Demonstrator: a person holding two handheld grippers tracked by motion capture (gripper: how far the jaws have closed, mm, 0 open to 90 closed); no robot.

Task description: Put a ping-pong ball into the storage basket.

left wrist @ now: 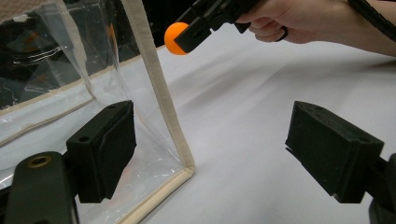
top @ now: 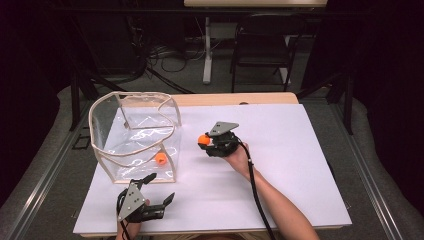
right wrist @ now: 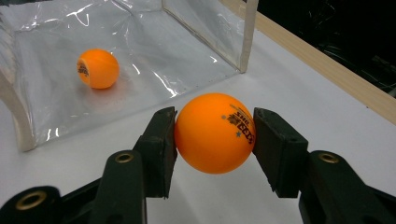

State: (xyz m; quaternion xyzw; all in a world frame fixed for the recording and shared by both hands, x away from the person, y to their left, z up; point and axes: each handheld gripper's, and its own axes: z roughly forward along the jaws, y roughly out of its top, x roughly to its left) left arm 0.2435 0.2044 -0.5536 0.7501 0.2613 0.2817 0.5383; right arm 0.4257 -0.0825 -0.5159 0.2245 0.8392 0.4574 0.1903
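A clear plastic bin [top: 135,102] with beige trim stands at the left of the white board [top: 290,165]. One orange ball [top: 160,159] lies inside it near the front right corner, also seen as the ball [right wrist: 97,68] in the right gripper view. My right gripper [top: 205,140] hovers just right of the bin, shut on a second orange ball [top: 202,139]; the held ball [right wrist: 215,132] sits squeezed between both pads. My left gripper [top: 160,188] rests open at the board's front left, its jaws [left wrist: 210,149] either side of the bin's front corner trim [left wrist: 161,98], with nothing between them.
The board's right half and front middle are bare. A wooden table edge [top: 235,98] runs behind the board. Beyond the table stand a dark chair [top: 262,45] and a white table leg [top: 207,50], with cables on the floor.
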